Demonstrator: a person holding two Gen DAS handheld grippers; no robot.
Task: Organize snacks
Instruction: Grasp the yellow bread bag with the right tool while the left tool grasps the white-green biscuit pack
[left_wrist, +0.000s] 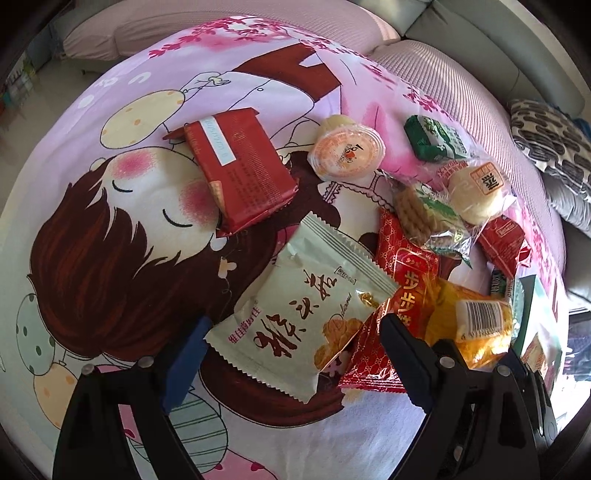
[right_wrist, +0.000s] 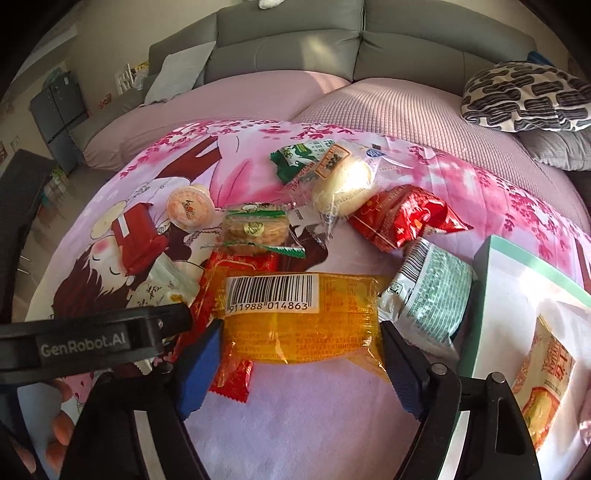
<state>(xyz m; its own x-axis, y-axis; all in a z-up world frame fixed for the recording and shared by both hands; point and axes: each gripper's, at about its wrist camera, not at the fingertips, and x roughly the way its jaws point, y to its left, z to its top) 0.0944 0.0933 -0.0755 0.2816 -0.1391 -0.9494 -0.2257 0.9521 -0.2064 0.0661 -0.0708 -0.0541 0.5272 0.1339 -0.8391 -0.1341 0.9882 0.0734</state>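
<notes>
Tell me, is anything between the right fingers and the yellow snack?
Nothing visible. The yellow snack already sits between the right gripper's blue fingers, on top of a red packet.

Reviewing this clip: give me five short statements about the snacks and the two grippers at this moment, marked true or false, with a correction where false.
1. The right gripper brackets the yellow packet with the barcode. True.
2. The left gripper is closed tight with nothing between its fingers. False: its jaws stand wide on either side of the white pastry packet.
3. The jelly cup lies on the cartoon-print cloth. True.
4. The green-rimmed box is empty. False: a packet lies in it.
5. The red biscuit pack sits on top of the yellow packet. False: it lies apart on the cloth.
</notes>
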